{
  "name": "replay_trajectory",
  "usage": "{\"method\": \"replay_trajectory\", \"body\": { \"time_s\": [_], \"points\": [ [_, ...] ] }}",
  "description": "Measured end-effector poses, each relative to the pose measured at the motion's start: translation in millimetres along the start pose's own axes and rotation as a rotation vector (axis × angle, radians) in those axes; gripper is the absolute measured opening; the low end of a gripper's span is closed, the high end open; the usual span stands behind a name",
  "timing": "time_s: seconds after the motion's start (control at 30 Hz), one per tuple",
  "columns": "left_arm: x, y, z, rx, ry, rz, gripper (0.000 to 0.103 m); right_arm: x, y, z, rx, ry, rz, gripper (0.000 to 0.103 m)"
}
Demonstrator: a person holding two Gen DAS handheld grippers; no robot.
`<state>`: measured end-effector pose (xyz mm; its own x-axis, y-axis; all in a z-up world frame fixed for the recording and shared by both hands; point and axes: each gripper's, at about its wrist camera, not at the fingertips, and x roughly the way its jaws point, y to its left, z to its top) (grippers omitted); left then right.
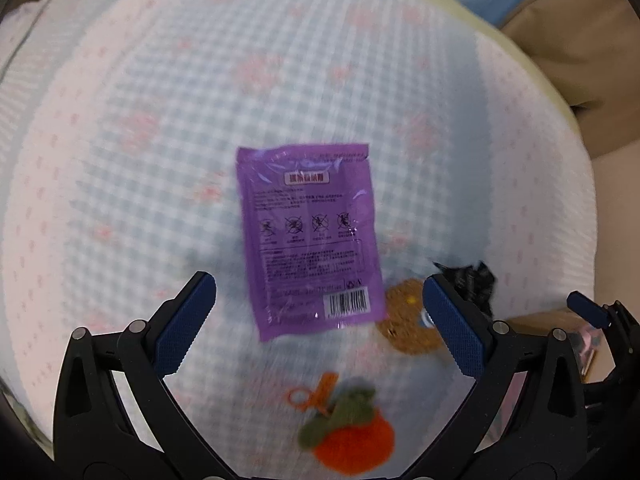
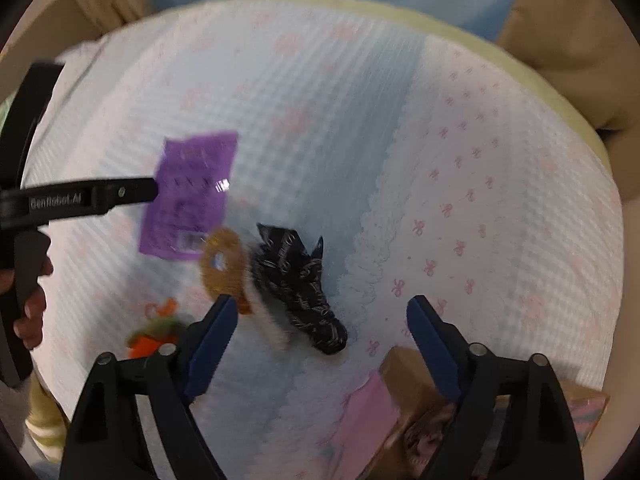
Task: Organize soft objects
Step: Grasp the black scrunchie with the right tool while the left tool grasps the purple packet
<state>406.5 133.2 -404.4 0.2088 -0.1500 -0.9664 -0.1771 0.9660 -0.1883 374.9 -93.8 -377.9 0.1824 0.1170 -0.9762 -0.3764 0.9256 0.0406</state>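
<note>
Purple sachet (image 1: 310,240) lies flat on the quilt (image 1: 160,120) ahead of my wide-open, empty left gripper (image 1: 320,312), so I judge the pickup pending, needing a lowered, edge-on pinch.

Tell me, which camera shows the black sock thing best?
The right wrist view: the black patterned sock lies whole near the middle, ahead of the open right claw. The left wrist view catches only a blurry dark corner, mostly hidden behind a finger of the left claw.

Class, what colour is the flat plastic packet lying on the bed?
Purple packet, clearest in the left wrist view.
</note>
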Motion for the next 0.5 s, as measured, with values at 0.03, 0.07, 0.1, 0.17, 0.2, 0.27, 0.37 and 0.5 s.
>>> {"method": "replay_trajectory", "body": {
  "time_s": [0.03,0.07,0.1,0.17,0.2,0.27,0.37,0.5],
  "points": [
    [12,-1,1,-0.006,0.012,-0.001,0.103,9,-1,2,-0.011,0.020,0.000,0.080],
    [19,-1,2,-0.009,0.019,-0.003,0.103,17,-2,3,-0.021,0.035,-0.002,0.080],
    [27,-2,3,-0.013,0.029,-0.002,0.103,27,-1,4,-0.034,0.053,-0.003,0.079],
    [44,-4,4,-0.020,0.049,0.006,0.103,39,-1,5,-0.051,0.079,-0.001,0.079],
    [51,-5,4,-0.023,0.054,0.009,0.103,48,0,6,-0.063,0.100,0.002,0.078],
    [62,-7,4,-0.027,0.062,0.021,0.103,59,1,7,-0.081,0.125,0.005,0.077],
    [73,-14,6,0.004,0.049,0.083,0.103,73,3,9,-0.104,0.155,0.003,0.074],
    [89,-33,6,0.109,0.048,0.219,0.103,94,5,14,-0.117,0.202,0.032,0.066]
  ]
}}
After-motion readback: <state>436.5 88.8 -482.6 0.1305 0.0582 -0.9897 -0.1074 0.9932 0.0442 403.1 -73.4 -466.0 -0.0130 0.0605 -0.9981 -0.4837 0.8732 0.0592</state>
